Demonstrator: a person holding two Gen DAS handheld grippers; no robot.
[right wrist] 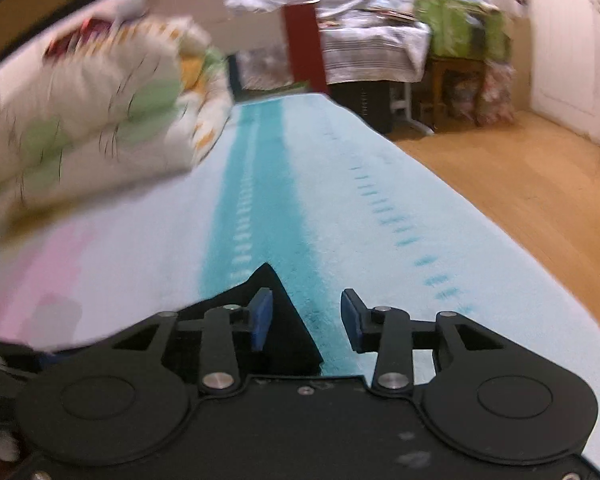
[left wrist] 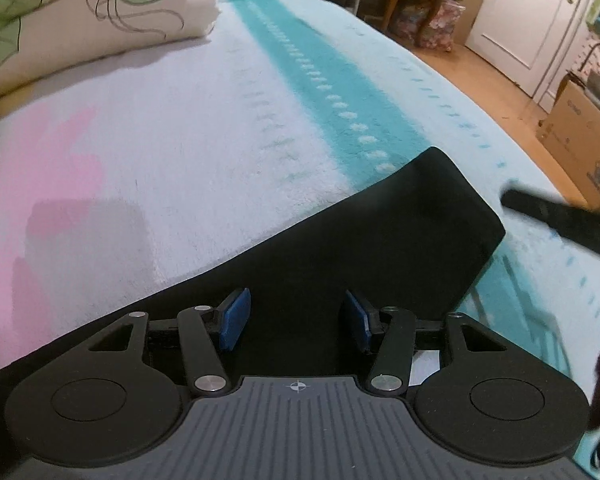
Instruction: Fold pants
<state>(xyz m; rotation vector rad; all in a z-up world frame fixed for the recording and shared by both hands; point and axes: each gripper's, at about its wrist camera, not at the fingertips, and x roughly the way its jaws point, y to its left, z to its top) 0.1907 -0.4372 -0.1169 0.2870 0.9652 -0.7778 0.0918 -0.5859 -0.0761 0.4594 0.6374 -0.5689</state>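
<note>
The black pants (left wrist: 380,240) lie flat on the bed's white, teal and pink blanket (left wrist: 180,140). In the left wrist view my left gripper (left wrist: 296,322) is open just above the black cloth, blue pads apart, nothing between them. A blurred dark bar (left wrist: 560,220) at the right looks like my other gripper. In the right wrist view my right gripper (right wrist: 306,320) is open and empty; a pointed corner of the pants (right wrist: 282,312) lies under its left finger, with teal blanket (right wrist: 260,184) under the gap.
A folded floral duvet (left wrist: 80,20) lies at the far left of the bed and also shows in the right wrist view (right wrist: 100,120). The bed's right edge drops to a wooden floor (right wrist: 520,200). A cardboard box (left wrist: 580,148) and cluttered furniture (right wrist: 420,48) stand beyond.
</note>
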